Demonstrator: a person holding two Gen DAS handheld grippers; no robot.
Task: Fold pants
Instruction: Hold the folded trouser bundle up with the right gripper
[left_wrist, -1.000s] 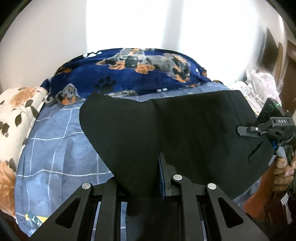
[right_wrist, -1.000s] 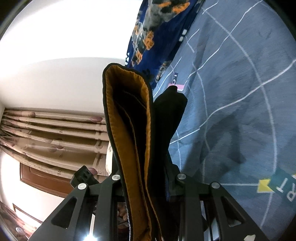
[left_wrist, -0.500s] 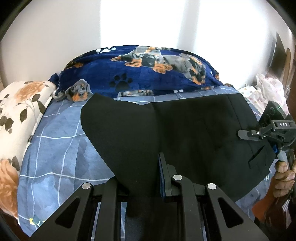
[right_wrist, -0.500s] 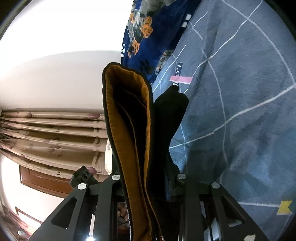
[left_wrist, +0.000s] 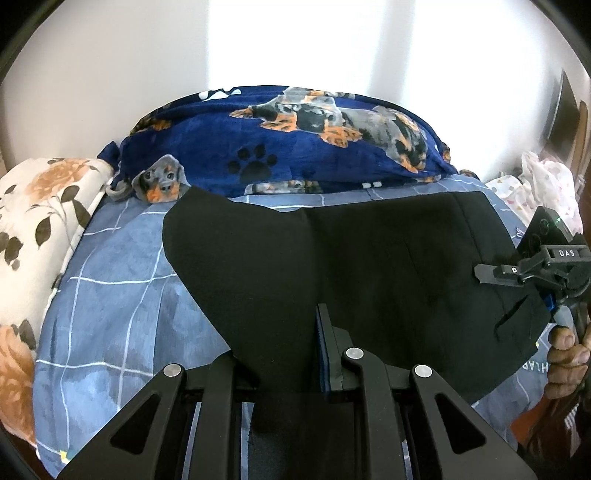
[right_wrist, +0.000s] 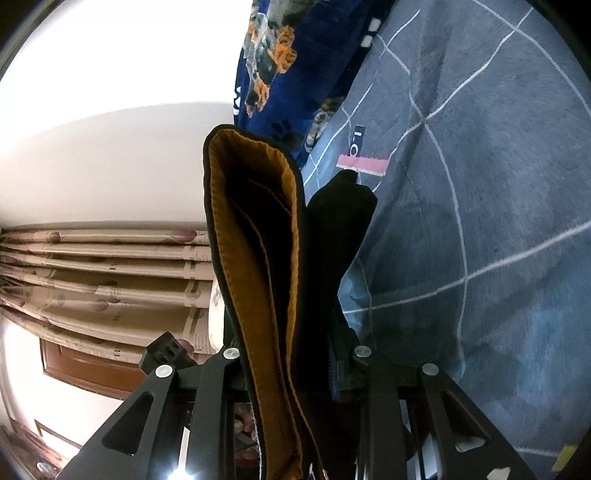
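Black pants (left_wrist: 369, 266) hang spread out between my two grippers, over the blue checked bed sheet (left_wrist: 122, 295). At the bottom of the left wrist view, my left gripper (left_wrist: 277, 343) is shut on the near edge of the fabric, which hides its left finger. At the right edge, my right gripper (left_wrist: 495, 275) clamps the waist end beside a slit pocket, with a hand (left_wrist: 565, 354) on its handle. In the right wrist view, my right gripper (right_wrist: 295, 354) is shut on the pants' waistband (right_wrist: 255, 258), whose mustard lining faces the camera.
A dark blue blanket with dog prints (left_wrist: 295, 147) lies bunched along the far side of the bed against the white wall. A floral quilt (left_wrist: 33, 221) sits at the left. White patterned cloth (left_wrist: 546, 184) lies at the right. Beige curtains (right_wrist: 110, 277) and a wooden door (right_wrist: 85, 369) stand beyond.
Both grippers have carried the stretched pants forward toward the dog blanket and a little lower over the sheet. Both grips are unchanged.
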